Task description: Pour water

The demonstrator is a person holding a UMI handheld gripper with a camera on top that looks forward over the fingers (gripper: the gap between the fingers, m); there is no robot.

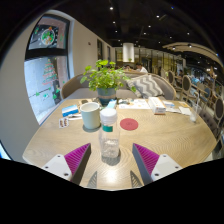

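Two magenta-padded fingers [77,157] of the gripper [110,160] stand spread wide apart at the near edge of a round wooden table [170,135], released and grasping nothing. Just ahead of them, roughly midway between the two fingers but beyond their tips, a clear plastic water bottle [110,137] stands upright on the tabletop, with a label around its middle and a pale cap on top. Neither finger touches it. Slightly farther and to the left of the bottle sits a pale green cup [90,115], upright, its open mouth facing up. To the right of the bottle, a little farther on, a red round coaster [129,124] lies flat on the table. At the far side of the table a leafy green plant [104,76] rises from a pot. Papers or booklets [70,106] lie on the far left of the table, near the cup. Chairs with patterned cushions [148,86] stand beyond the table to the right.
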